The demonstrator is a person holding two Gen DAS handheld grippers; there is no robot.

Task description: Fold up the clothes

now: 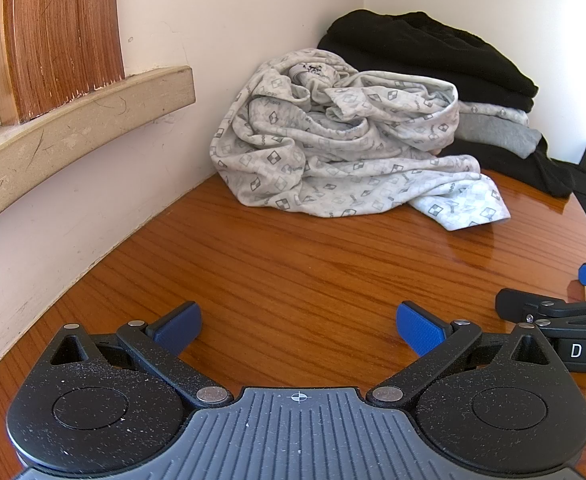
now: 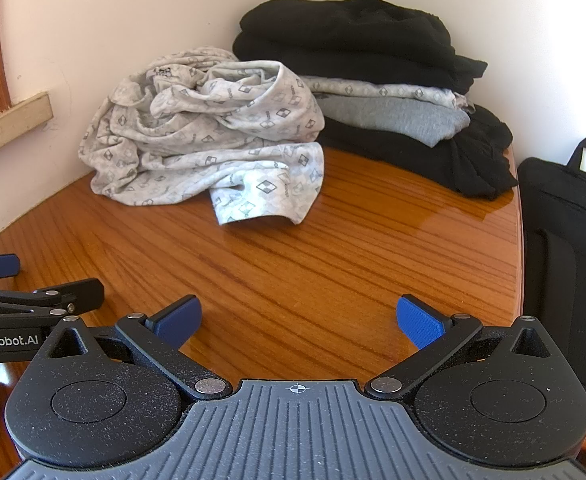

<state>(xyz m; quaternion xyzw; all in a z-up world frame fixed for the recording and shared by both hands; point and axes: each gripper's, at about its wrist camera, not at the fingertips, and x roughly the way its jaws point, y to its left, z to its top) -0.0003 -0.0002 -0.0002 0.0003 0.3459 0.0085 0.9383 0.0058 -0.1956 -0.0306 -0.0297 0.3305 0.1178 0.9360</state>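
Nearest, the left tool (image 1: 299,330) and right tool (image 2: 299,326) hover side by side over the wooden bench (image 2: 333,264), jaws spread wide, gripping nothing; beyond, a crumpled patterned garment (image 2: 213,136) lies in the corner; behind it, a folded stack (image 2: 389,92) against the wall.

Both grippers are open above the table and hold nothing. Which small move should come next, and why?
Probably reach the left gripper forward to the crumpled patterned garment. It lies unfolded on the wooden table beside the folded stack, and the right gripper is equally empty.
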